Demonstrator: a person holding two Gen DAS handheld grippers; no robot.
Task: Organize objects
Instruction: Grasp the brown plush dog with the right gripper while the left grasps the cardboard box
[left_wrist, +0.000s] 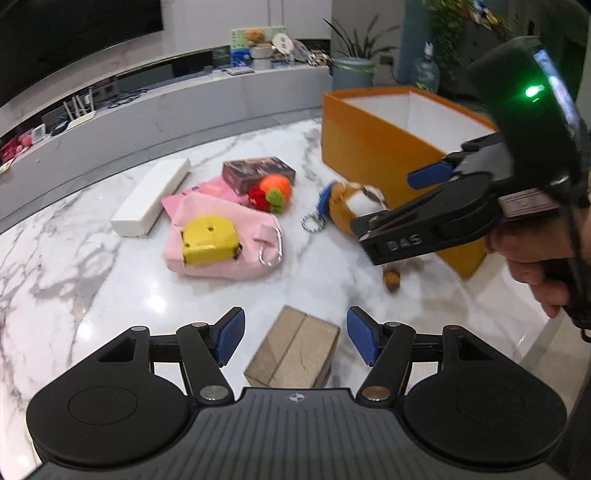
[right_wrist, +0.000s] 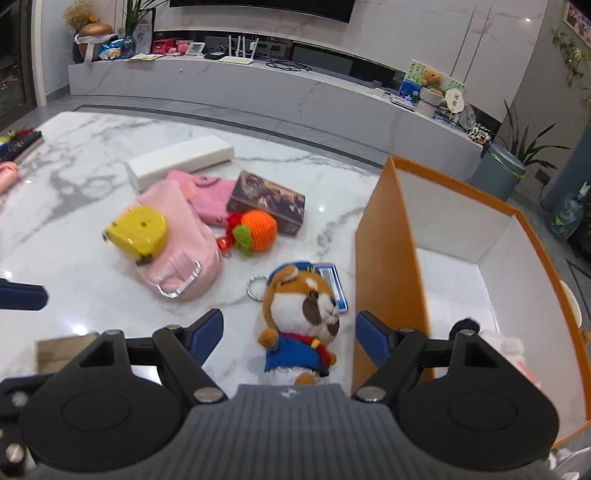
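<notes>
On a white marble table, my left gripper (left_wrist: 295, 339) is open above a small cardboard box (left_wrist: 293, 350) that lies between its blue pads. My right gripper (right_wrist: 291, 332) is open over a plush dog keychain (right_wrist: 301, 317), which lies next to an open orange box (right_wrist: 472, 258); the same box shows in the left wrist view (left_wrist: 373, 147). The right gripper (left_wrist: 417, 192) also shows there, over the plush (left_wrist: 351, 203). A yellow tape measure (left_wrist: 208, 240) rests on a pink pouch (left_wrist: 229, 254). A crocheted orange toy (left_wrist: 273, 190), a dark printed box (left_wrist: 258, 171) and a long white box (left_wrist: 151, 197) lie behind.
A small blue card or packet (right_wrist: 332, 284) lies under the plush beside the orange box wall. A white fluffy item (right_wrist: 506, 350) sits inside the orange box. A long grey TV console (right_wrist: 258, 92) with clutter runs behind the table. Pink and dark items (right_wrist: 14, 155) lie at the table's far left.
</notes>
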